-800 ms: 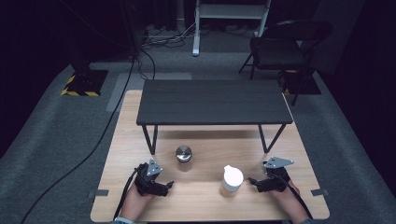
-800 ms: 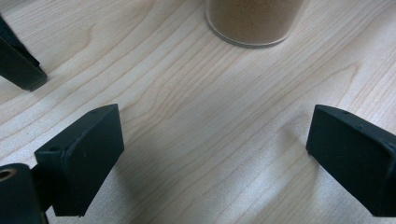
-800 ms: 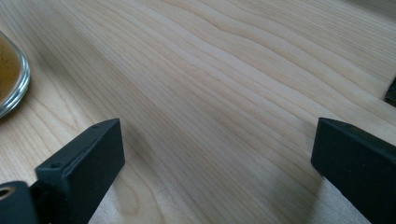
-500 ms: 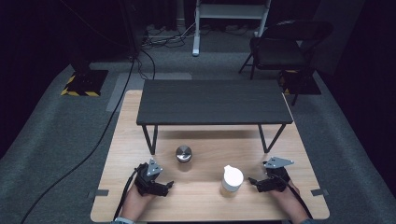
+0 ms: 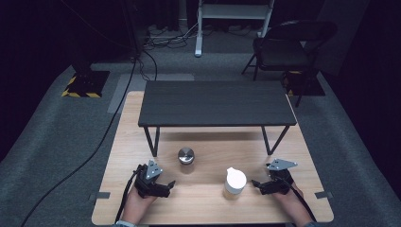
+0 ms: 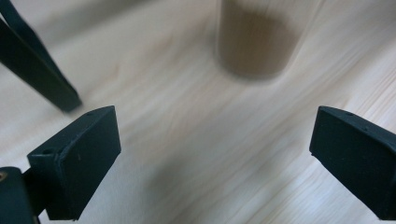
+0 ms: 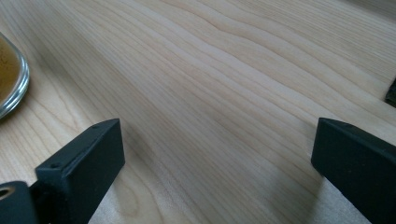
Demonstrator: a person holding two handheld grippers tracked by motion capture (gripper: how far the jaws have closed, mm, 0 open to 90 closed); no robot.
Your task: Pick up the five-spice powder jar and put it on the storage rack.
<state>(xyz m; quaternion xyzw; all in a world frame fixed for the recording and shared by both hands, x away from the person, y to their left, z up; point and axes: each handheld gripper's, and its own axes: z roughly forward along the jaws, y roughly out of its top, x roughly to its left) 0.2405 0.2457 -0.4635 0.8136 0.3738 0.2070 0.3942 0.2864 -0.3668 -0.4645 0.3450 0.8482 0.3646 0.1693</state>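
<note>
On the light wooden table (image 5: 208, 208), a small jar with a metal lid (image 5: 186, 156) stands in the middle. A white-capped container (image 5: 235, 181) stands to its right, nearer me. My left gripper (image 5: 169, 184) rests low at the front left, pointing right, jaws open and empty. In the left gripper view (image 6: 215, 158) a blurred brownish cylinder (image 6: 254, 42) stands ahead. My right gripper (image 5: 255, 183) rests at the front right, pointing left at the white-capped container, jaws open and empty. The right gripper view (image 7: 215, 168) has a glass base with brown contents (image 7: 9, 79) at its left edge.
A low dark shelf (image 5: 215, 103) on thin black legs spans the back half of the table; one leg (image 6: 37, 70) shows in the left gripper view. Beyond the table are grey carpet, a cable (image 5: 94, 151) and a folding chair (image 5: 288, 47).
</note>
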